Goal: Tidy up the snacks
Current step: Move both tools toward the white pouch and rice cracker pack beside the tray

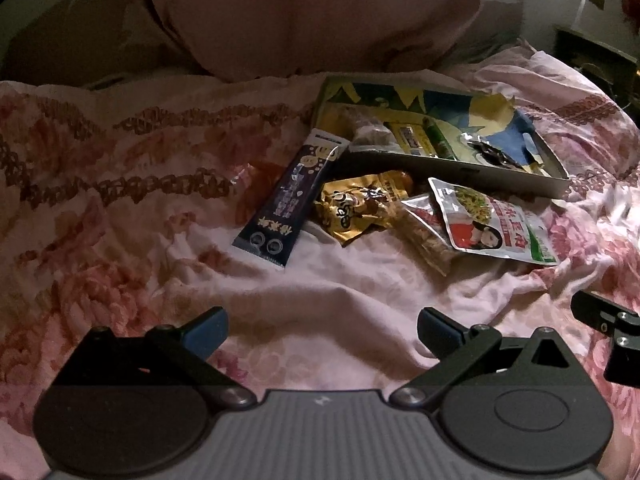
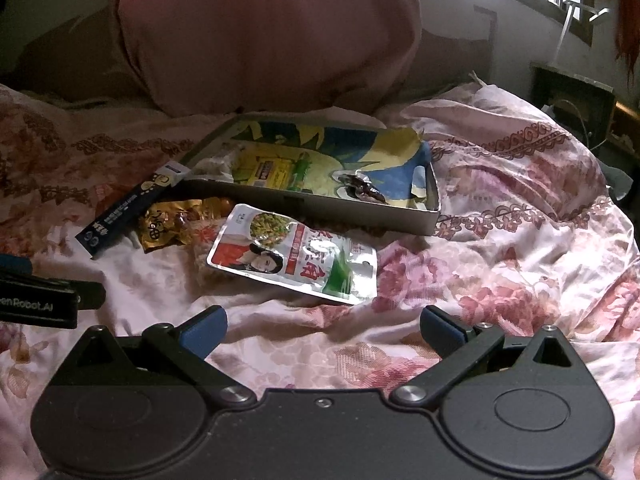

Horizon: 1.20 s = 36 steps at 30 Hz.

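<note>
A shallow grey tin tray (image 1: 460, 171) (image 2: 320, 206) lies on the floral bedspread with yellow and blue snack packs inside. In front of it lie a long dark blue stick pack (image 1: 290, 200) (image 2: 128, 210), a golden wrapper (image 1: 360, 206) (image 2: 172, 226), a clear nut pack (image 1: 428, 236) and a silver pouch (image 1: 496, 228) (image 2: 296, 254) with a red and green label. My left gripper (image 1: 322, 330) hangs open over bare bedspread, short of the snacks. My right gripper (image 2: 322, 328) is open too, just short of the silver pouch.
A large pink pillow (image 2: 268, 32) stands behind the tray. The bedspread (image 2: 500, 240) is rumpled, with folds to the right. The left gripper's body (image 2: 40, 296) shows at the right wrist view's left edge. A dark cabinet (image 2: 572, 108) sits at the far right.
</note>
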Available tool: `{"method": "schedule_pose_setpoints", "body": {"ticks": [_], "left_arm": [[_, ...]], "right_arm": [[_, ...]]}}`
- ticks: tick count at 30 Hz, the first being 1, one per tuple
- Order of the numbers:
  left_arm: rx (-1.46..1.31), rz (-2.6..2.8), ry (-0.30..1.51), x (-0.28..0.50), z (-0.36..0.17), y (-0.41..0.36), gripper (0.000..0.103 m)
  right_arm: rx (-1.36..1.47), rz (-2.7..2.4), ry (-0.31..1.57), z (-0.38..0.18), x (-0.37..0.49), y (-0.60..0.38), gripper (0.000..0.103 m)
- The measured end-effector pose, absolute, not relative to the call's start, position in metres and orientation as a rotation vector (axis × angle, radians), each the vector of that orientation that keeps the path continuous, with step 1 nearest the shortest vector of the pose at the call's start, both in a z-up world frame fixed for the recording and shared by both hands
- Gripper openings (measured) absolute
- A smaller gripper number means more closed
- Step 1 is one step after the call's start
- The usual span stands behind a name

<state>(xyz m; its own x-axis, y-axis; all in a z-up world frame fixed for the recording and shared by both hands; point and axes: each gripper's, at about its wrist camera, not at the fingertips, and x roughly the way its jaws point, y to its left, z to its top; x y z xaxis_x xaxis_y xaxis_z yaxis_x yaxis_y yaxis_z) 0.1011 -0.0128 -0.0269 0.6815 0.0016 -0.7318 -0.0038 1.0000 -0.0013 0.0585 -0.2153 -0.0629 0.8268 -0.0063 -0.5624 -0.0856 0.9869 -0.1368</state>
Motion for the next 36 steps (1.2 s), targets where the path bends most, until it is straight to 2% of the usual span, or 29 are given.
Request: {"method": "schedule_pose_setpoints", "body": {"ticks": [16,25,36], "left_arm": [[0.067,0.018,0.805,0.128,-0.023,-0.013,0.103],[0.174,-0.161,0.777,0.163,-0.023,-0.023,0.103],[0.262,-0.325,0.742,0.184,-0.048,-0.037,0.103]], "right_arm": [[-0.186,0.046,0.617,-0.073,0.079,-0.216,0.102],[-0.311,0.095,0.615,-0.082,0.106,-0.214,0.102],[-0.561,0.157,0.572,-0.112,0.13,-0.195,0.102]]}}
